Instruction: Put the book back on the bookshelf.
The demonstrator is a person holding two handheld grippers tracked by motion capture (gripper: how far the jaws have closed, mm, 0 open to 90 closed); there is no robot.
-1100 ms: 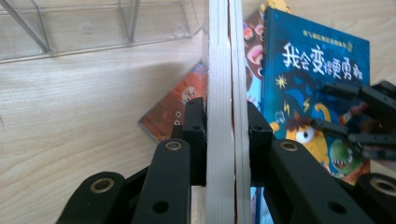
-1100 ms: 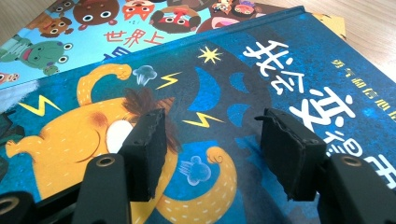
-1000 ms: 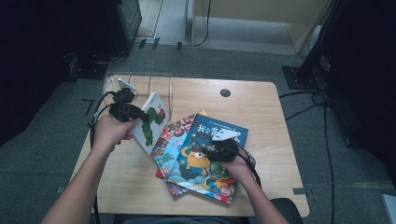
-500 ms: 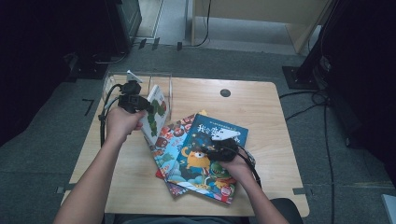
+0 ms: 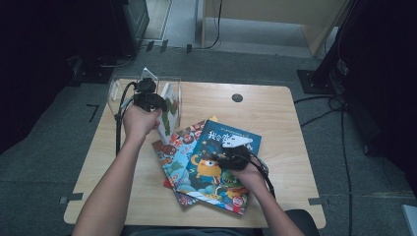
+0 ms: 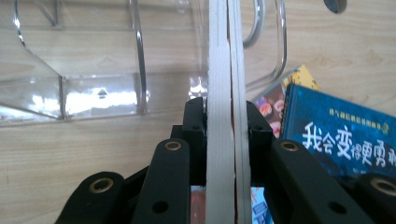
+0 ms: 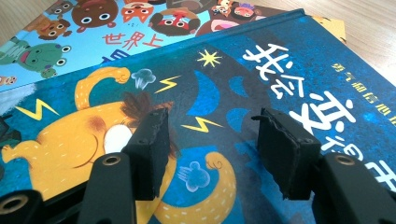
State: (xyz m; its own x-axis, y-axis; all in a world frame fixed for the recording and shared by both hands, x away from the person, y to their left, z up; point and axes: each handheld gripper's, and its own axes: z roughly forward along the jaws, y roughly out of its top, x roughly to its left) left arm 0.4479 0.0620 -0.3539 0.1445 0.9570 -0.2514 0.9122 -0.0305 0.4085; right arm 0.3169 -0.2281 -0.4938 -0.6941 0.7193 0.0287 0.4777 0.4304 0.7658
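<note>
My left tool point(image 6: 219, 135) pinches a thin white-edged book point(image 6: 225, 70) upright by its edge, the book standing on end between the jaws. Just ahead of that tool stands the clear acrylic rack point(image 6: 102, 88) at the far left corner of the counter point(image 5: 275, 113), so I judge the step in hand is filing this book into the rack. The next move calls for lining the book's lower edge up with a slot and lowering it before I let go. My right tool point(image 7: 215, 149) hovers spread over the blue picture book point(image 7: 261, 79), jaws lately narrowing, pads gripping nothing. Beyond it lies the cartoon-animal book point(image 7: 93, 28).
</note>
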